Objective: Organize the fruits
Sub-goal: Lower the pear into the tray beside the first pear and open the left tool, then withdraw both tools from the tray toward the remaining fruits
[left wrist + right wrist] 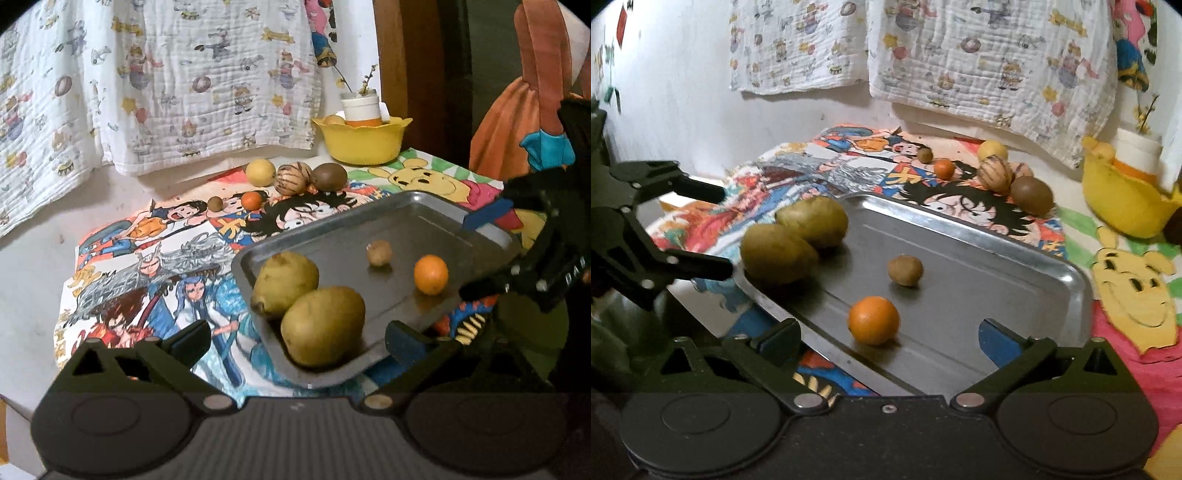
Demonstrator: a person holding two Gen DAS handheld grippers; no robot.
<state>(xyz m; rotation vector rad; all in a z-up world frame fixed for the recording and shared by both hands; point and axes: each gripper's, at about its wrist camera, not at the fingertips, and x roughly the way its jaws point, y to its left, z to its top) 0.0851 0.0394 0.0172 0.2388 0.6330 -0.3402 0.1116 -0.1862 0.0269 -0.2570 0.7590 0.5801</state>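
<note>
**Four fruits sitting on the tray, five waiting on the cloth**

We're hovering both tongs over the tray [1015, 266], and neither is gripping anything. Our left gripper [297, 341] is standing wide open around the near corner, where two pears [323, 325] are leaning against each other. Our right gripper [888, 338] is also spread wide, with the orange [873, 320] lying on the tray right between its fingers. A small brown fruit [905, 270] is sitting at 12 o'clock from that orange.

Beyond the tray, at about 12 o'clock on the cartoon cloth [155, 258], a lemon [260, 172], a striped fruit [293, 178], a kiwi [328, 177], a tiny brown one [215, 203] and a little orange [251, 200] are waiting. A yellow bowl [362, 142] is sitting at 1 o'clock.
</note>
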